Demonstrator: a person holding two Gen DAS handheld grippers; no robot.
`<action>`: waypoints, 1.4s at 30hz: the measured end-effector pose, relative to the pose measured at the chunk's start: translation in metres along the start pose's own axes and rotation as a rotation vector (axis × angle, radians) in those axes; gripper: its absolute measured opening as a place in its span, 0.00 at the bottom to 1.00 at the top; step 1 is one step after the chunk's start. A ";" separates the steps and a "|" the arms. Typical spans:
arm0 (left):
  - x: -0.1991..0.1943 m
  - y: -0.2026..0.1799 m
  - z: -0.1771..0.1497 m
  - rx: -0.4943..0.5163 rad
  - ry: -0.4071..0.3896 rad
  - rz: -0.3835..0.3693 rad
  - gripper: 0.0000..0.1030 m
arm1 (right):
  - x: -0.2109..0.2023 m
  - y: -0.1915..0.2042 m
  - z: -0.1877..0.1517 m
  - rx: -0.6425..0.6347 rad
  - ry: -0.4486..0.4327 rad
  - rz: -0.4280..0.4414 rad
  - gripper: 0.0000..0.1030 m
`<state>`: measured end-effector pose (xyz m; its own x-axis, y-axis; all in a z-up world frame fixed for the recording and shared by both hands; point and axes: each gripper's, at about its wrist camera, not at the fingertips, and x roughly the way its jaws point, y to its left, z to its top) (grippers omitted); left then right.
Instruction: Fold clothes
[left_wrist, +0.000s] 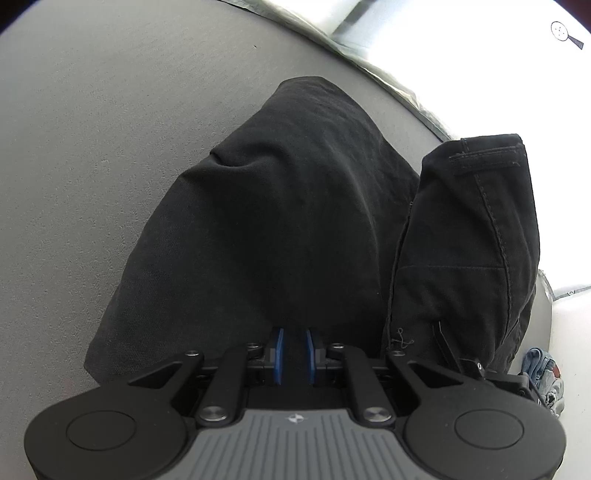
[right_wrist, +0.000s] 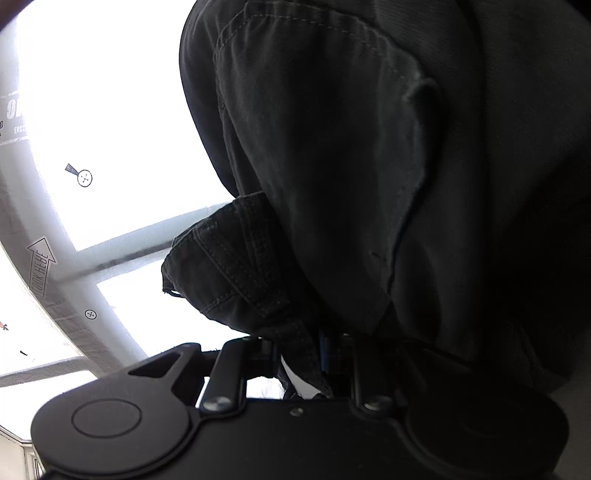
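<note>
Both pinching dark cloth between narrow jaws, the left hand-held gripper (left_wrist: 294, 356) holds the trousers (left_wrist: 280, 206) low on the grey surface (left_wrist: 92, 147), their length running away toward its far edge, while the right hand-held gripper (right_wrist: 332, 350) lifts the waistband end.

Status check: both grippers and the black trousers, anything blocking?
Left gripper and right gripper both shut on black trousers. Half-folded on grey table. Nothing blocking.
</note>
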<state>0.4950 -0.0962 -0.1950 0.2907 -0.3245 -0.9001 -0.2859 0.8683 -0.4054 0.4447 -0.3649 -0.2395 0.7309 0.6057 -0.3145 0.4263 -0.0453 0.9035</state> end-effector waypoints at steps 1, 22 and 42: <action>-0.002 0.000 -0.003 0.002 -0.001 0.001 0.14 | -0.001 0.003 -0.002 0.000 -0.002 -0.008 0.20; -0.039 0.002 -0.018 0.038 -0.103 0.065 0.16 | -0.032 0.102 -0.042 -0.279 0.051 -0.183 0.44; -0.050 0.013 -0.020 0.017 -0.129 0.089 0.18 | -0.046 0.144 -0.079 -0.507 0.133 -0.219 0.59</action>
<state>0.4585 -0.0768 -0.1587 0.3797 -0.1959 -0.9041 -0.3003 0.8983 -0.3207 0.4307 -0.3366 -0.0723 0.5667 0.6543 -0.5008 0.2271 0.4602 0.8583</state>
